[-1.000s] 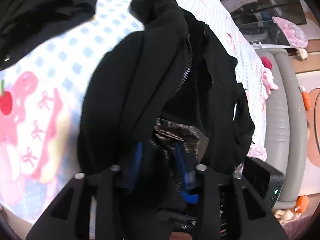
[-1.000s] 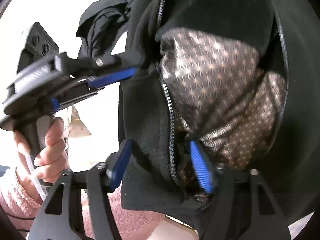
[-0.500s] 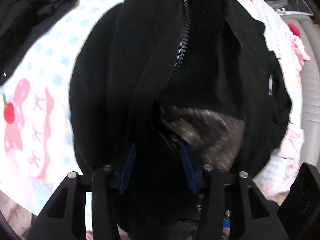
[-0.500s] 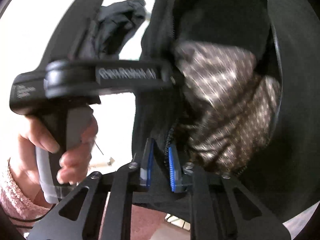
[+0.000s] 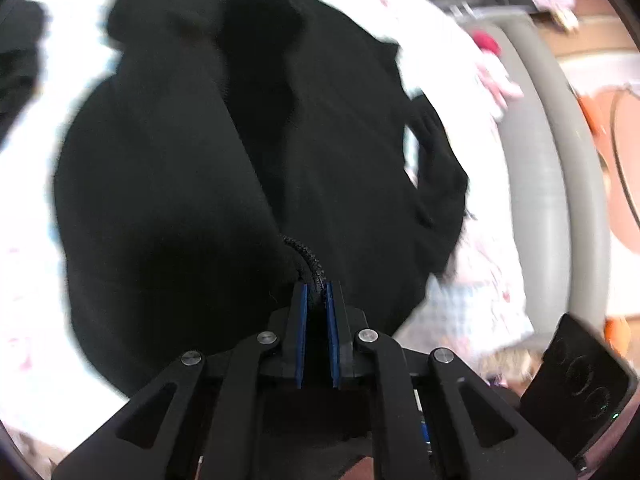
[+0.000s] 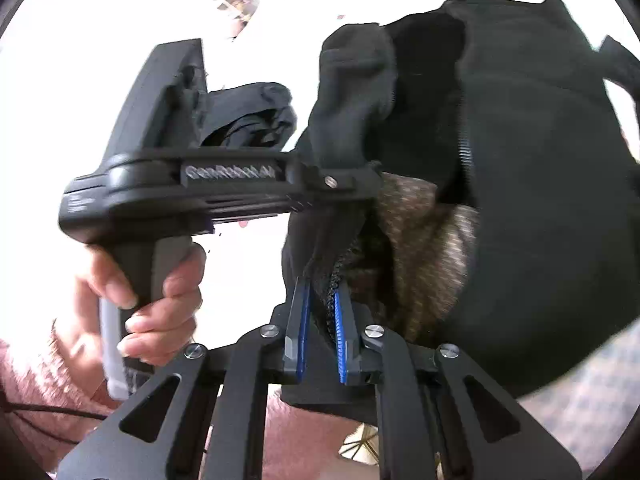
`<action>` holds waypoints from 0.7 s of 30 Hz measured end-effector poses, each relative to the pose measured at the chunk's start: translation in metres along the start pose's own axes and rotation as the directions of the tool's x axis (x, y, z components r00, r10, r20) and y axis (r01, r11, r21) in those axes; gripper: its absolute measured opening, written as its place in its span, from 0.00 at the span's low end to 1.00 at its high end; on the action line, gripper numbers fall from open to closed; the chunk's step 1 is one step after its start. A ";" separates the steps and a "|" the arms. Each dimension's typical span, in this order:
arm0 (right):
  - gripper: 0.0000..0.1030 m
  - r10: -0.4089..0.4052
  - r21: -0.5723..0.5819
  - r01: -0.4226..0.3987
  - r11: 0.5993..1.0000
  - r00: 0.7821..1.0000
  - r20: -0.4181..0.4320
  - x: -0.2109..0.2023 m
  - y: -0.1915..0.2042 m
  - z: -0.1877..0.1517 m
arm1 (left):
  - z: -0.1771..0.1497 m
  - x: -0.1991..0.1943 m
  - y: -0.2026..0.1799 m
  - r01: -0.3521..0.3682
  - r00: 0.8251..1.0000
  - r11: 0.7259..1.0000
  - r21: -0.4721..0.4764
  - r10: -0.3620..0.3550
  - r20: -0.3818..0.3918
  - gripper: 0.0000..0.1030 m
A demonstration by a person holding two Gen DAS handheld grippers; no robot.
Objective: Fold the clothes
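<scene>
Both grippers are clamped on one black jacket [image 5: 168, 184] at its zipper edge. The left gripper [image 5: 317, 300] has just been closing, and its fingers now pinch the fleece and the zipper [image 5: 310, 258] between the blue pads. The right gripper [image 6: 320, 312] holds the opposite front edge the same way, with the zipper teeth running into its narrow gap. In the right view the left tool, gripped by a hand [image 6: 160, 300], lies just beside and to the left, so the two holds are close together. The jacket hangs away from both sets of fingers, long axis running forward and down toward the bed [image 5: 476, 312], its patterned lining [image 6: 424, 248] showing in the open front. Judged next: spread the holds apart. A second dark garment [image 6: 248, 116] lies beyond the left tool; a grey sofa [image 5: 536, 184] borders the bed on the right.
</scene>
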State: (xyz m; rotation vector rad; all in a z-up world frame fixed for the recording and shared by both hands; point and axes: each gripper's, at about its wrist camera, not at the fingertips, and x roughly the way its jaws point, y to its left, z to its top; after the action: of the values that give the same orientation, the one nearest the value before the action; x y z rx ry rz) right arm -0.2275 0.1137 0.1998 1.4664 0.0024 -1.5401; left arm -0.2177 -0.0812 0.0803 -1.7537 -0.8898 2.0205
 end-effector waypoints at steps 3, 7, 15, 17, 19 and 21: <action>0.10 -0.079 0.042 0.078 0.996 0.997 0.026 -0.016 -0.016 -0.003 | 0.001 0.051 -0.031 0.051 0.997 0.996 0.066 -0.047 -0.057 0.10; 0.10 -0.158 0.110 0.150 0.982 0.986 0.060 -0.022 -0.046 -0.015 | 0.004 0.107 -0.050 0.091 0.992 0.992 0.087 -0.083 -0.091 0.12; 0.21 -0.138 0.281 0.176 0.943 0.979 -0.150 0.044 -0.101 -0.037 | -0.014 0.146 0.006 0.039 0.981 0.993 -0.112 -0.060 -0.186 0.33; 0.31 -0.148 0.272 0.175 0.946 0.982 -0.117 0.037 -0.100 -0.030 | -0.013 0.119 -0.003 0.095 0.986 0.993 -0.068 -0.104 -0.129 0.40; 0.31 -0.167 0.257 0.187 0.948 0.981 -0.098 0.032 -0.100 -0.018 | -0.011 0.090 -0.010 0.155 0.985 0.987 -0.033 -0.157 -0.066 0.40; 0.31 -0.180 0.250 0.191 0.949 0.981 -0.068 0.026 -0.100 -0.003 | -0.005 0.061 -0.011 0.170 0.985 0.985 -0.008 -0.170 0.012 0.40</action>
State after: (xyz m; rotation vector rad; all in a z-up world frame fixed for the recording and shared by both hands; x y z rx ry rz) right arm -0.2820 0.1520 0.1206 1.7446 -0.0339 -1.7086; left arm -0.2260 -0.0344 0.0404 -1.6129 -1.0164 1.9219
